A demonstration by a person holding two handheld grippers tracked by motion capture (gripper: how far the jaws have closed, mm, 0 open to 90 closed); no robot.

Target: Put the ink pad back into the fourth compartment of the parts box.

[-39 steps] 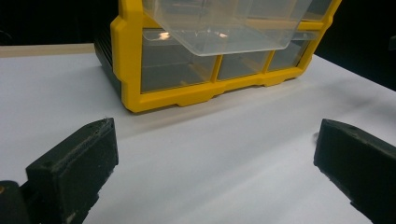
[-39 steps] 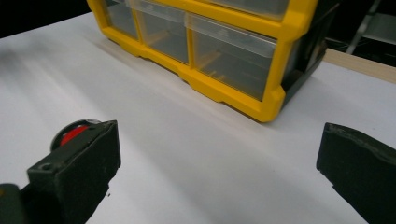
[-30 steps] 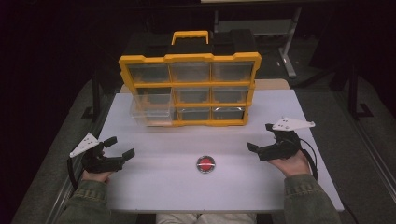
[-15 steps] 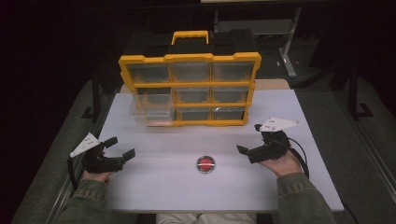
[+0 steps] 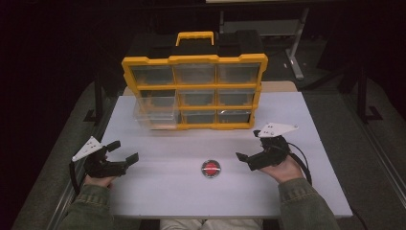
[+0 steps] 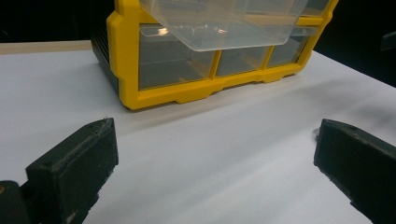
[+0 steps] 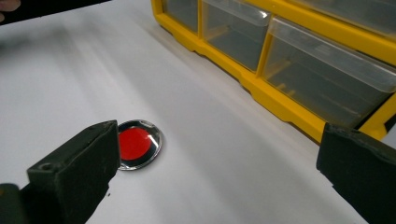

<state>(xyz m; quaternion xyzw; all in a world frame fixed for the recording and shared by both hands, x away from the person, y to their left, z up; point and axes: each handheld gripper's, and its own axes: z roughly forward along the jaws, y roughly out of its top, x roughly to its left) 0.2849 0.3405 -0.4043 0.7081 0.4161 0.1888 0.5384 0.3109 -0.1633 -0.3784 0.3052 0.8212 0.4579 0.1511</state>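
Near the table's front edge, the right gripper (image 5: 251,153), jaws spread wide and empty, points at a small round metal disc with a red centre (image 5: 211,168) lying flat on the white table (image 5: 158,191); such a thin disc may skid from a pinch. Left, the open left gripper (image 5: 122,150) holds nothing. Farther back, the left gripper view shows a clear plastic drawer (image 6: 219,23) jutting from the yellow-framed organiser (image 5: 194,91); the right gripper view shows closed drawers.
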